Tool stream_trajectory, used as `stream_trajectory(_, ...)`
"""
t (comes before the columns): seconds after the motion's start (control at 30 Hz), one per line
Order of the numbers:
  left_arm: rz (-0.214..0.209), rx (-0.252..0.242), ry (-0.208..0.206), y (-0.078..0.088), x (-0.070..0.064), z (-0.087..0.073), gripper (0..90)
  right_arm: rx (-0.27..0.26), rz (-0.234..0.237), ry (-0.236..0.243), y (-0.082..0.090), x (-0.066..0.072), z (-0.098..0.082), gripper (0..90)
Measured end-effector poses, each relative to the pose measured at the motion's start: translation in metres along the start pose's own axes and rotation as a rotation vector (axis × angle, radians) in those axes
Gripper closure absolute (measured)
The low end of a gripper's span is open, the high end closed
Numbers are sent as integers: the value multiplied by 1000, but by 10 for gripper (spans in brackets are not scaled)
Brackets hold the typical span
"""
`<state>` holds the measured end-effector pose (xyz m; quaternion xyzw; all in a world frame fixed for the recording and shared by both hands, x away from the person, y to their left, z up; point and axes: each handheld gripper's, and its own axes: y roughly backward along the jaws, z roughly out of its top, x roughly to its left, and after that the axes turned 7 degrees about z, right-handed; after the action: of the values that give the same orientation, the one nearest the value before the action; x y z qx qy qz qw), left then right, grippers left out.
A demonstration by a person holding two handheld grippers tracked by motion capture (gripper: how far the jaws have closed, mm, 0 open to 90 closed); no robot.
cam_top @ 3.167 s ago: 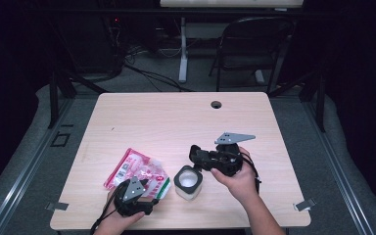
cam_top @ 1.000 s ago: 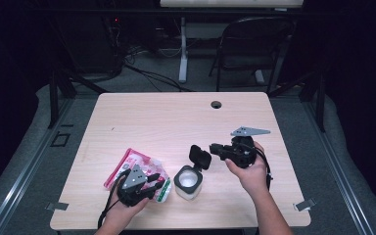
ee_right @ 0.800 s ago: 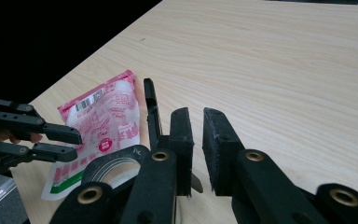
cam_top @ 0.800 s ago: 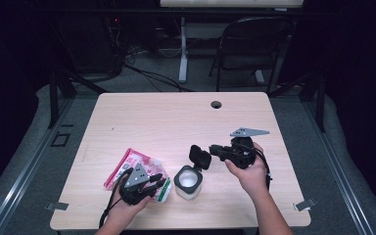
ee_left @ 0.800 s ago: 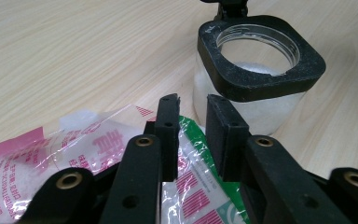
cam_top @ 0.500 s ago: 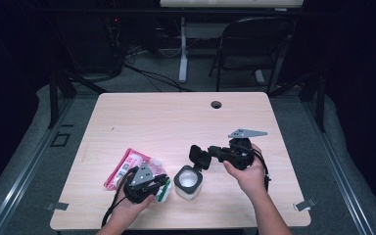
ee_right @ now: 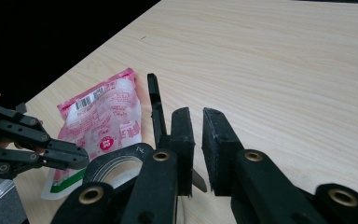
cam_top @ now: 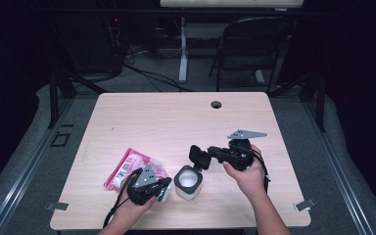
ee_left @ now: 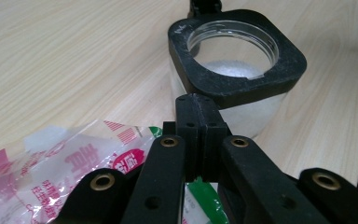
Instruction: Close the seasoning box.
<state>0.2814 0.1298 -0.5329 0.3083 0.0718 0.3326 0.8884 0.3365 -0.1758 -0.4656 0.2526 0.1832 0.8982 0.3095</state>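
A pink and white snack bag (cam_top: 129, 166) (ee_right: 107, 116) lies flat at the table's front left. My left gripper (cam_top: 165, 184) (ee_left: 199, 99) (ee_right: 81, 161) has just been closing, and its pads now meet on the bag's green-edged corner (ee_left: 74, 158). Just right of it stands a clear jar with a black square collar (cam_top: 188, 182) (ee_left: 284, 65) (ee_right: 102, 163) and white powder inside. Its black flip lid (cam_top: 197, 156) (ee_right: 154, 107) stands upright. My right gripper (cam_top: 207, 152) (ee_right: 196, 114) comes in from the right, shut on the lid's tab with a narrow gap between the pads.
The wooden table (cam_top: 176, 122) has a round cable hole (cam_top: 216, 104) near its far edge. A folding chair (cam_top: 252, 44) and floor cables sit beyond the table. The jar stands close to the front edge, between both hands.
The left gripper's jaws have shut on the bag's corner and its hand has edged slightly toward the jar. The right gripper and the lid have stayed put.
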Motion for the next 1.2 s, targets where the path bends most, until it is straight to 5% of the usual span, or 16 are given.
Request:
stream_trajectory(0.23,-26,18,-30,-2,-8,-2,893,0,-1,2,0,1,0,825)
stream_trajectory(1.2,-39,18,-31,-4,-10,-2,894,1,10,11,1,9,-5,814)
